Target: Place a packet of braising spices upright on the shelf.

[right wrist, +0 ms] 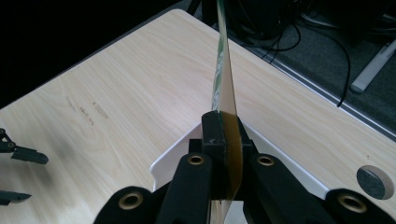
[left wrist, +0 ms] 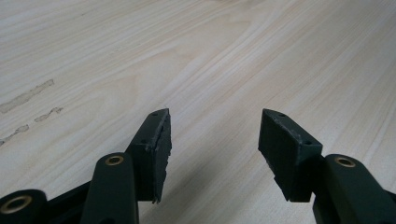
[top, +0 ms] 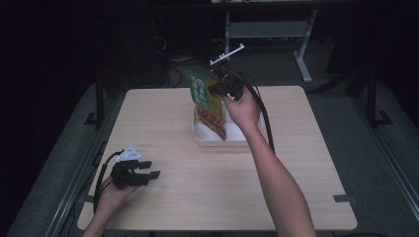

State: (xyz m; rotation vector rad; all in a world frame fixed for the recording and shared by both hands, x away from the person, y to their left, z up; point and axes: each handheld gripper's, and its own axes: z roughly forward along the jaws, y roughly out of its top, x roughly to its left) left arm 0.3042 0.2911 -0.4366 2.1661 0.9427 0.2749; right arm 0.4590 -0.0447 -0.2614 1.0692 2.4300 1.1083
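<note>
High view: looks down from above the person's side, facing 12 o'clock. It is far off and takes in the whole table.
Left gripper view: rides on the left gripper, low and very near the wood, looking along its two black jaws.
Right gripper view: rides on the right gripper, high over the table, looking down toward its far edge.
Shared: all three see the tabletop. The left gripper sits at 9 o'clock in the right gripper view.
</note>
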